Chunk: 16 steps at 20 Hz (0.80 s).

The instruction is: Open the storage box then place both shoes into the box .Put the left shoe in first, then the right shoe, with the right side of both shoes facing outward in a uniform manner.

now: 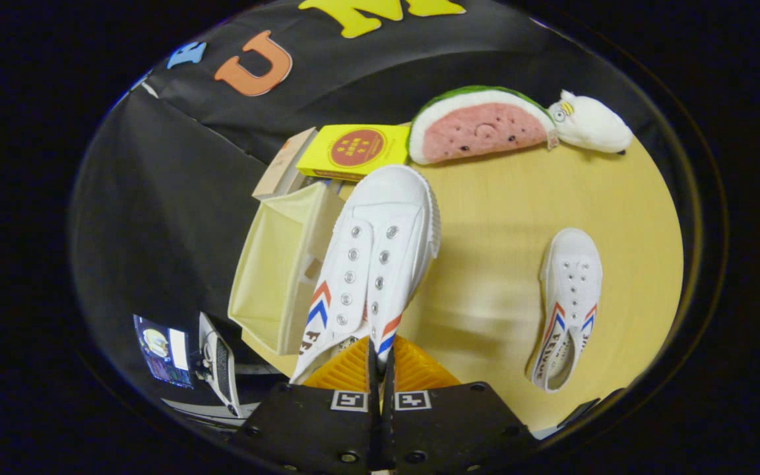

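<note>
The tool [380,359], fingers pinched on its collar, holds a white canvas shoe [373,264], toe pointing away, beside the open cream fabric box [274,277].

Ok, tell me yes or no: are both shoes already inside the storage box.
No: one shoe is held up in the gripper beside the open storage box, and the other shoe lies on the table.

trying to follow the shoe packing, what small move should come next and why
Probably carry the held shoe left, over the open storage box, then lower it in. The tool is shut on its heel edge, its toe lies beside the box, and the other shoe waits on the table.
</note>
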Each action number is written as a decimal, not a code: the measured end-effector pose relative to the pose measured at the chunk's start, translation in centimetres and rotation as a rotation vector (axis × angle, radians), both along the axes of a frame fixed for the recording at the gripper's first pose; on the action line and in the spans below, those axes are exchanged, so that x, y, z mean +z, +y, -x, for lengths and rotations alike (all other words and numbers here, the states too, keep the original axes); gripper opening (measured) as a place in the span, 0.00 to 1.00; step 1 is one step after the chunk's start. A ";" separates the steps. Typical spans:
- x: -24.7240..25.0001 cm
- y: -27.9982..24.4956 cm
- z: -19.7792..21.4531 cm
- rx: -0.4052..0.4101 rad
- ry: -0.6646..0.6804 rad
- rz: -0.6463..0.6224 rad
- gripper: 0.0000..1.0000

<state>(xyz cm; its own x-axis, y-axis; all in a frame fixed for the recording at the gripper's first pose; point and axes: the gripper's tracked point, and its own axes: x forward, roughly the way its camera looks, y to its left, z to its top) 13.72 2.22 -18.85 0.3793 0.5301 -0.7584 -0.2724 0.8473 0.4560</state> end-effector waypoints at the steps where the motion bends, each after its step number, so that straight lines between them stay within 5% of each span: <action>1: 1.0 1.5 0.0 0.012 -0.010 0.002 0.00; 7: 3.4 11.9 -1.2 0.058 -0.031 0.017 0.00; 16: -2.2 22.0 -3.6 -0.011 -0.039 0.147 0.00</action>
<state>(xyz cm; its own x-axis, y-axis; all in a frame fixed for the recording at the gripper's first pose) 17.31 24.19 -21.01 0.4146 0.4100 -0.8124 -0.2781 0.9071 0.3159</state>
